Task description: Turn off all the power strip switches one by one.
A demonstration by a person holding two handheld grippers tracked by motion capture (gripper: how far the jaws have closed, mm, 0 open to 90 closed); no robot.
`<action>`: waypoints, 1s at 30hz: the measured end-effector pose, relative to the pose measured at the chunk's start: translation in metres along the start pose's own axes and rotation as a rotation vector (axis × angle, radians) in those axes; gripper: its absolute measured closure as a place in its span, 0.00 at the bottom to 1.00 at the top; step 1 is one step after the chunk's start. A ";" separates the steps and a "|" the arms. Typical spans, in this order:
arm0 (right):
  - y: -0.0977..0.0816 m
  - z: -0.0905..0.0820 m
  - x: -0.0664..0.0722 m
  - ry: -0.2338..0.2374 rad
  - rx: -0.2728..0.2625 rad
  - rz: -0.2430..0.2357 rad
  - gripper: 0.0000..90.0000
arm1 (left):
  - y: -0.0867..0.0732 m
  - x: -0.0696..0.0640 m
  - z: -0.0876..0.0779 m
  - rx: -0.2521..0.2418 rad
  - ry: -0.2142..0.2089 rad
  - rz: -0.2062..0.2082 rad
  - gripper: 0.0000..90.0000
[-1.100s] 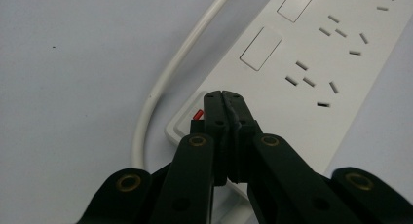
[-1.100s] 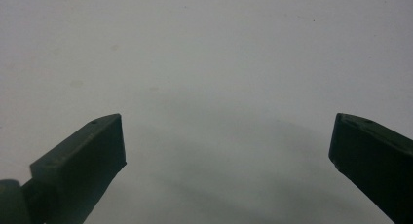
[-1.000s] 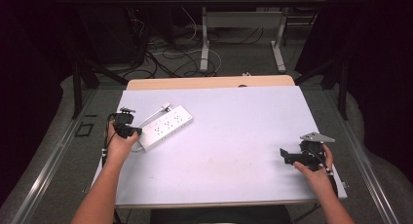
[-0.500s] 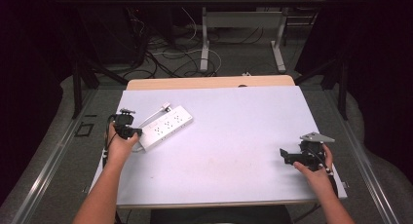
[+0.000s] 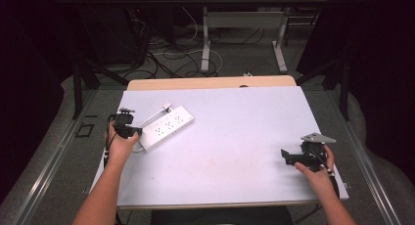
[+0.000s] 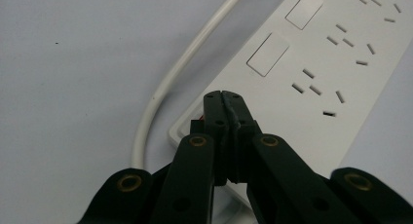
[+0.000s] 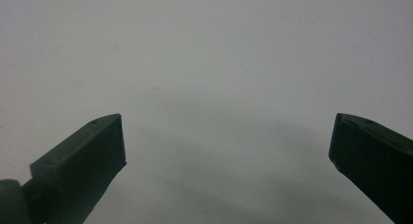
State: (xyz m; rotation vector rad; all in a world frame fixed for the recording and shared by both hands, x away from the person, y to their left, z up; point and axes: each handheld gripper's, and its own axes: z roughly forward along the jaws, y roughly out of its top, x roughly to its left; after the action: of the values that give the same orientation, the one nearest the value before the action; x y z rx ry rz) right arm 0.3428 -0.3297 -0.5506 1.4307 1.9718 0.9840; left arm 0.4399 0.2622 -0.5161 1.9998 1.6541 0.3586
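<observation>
Nothing is shifting against a second ago: the white rectangular surface is carrying one white plastic power strip at its left, one white cord trailing. My left gripper is pressing clenched fingers at the strip's near-end switch; my right gripper is waiting, fingers released.

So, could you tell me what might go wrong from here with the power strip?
The shut left gripper rests at the end of the power strip, near its red switch; a push could slide the strip, since the open right gripper is far off. The white cord curls beside the jaws and might snag.
</observation>
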 end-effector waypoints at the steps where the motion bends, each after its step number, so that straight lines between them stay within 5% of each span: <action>1: 0.000 0.000 0.000 0.000 0.000 0.000 0.00 | 0.000 0.001 0.000 -0.004 -0.006 -0.003 1.00; 11: 0.000 0.000 0.001 -0.001 0.002 -0.001 0.00 | 0.005 0.001 -0.005 -0.008 -0.014 -0.012 1.00; 17: 0.000 0.000 0.001 -0.002 0.002 0.000 0.00 | 0.014 -0.006 -0.011 -0.053 -0.011 -0.006 1.00; 30: 0.000 0.000 0.000 0.000 -0.004 0.001 0.00 | 0.034 -0.022 -0.016 -0.058 -0.019 0.023 1.00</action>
State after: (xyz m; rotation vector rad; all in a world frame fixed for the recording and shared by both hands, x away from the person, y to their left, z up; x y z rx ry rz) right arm 0.3427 -0.3295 -0.5504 1.4294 1.9690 0.9878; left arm 0.4548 0.2402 -0.4817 1.9752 1.5922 0.3904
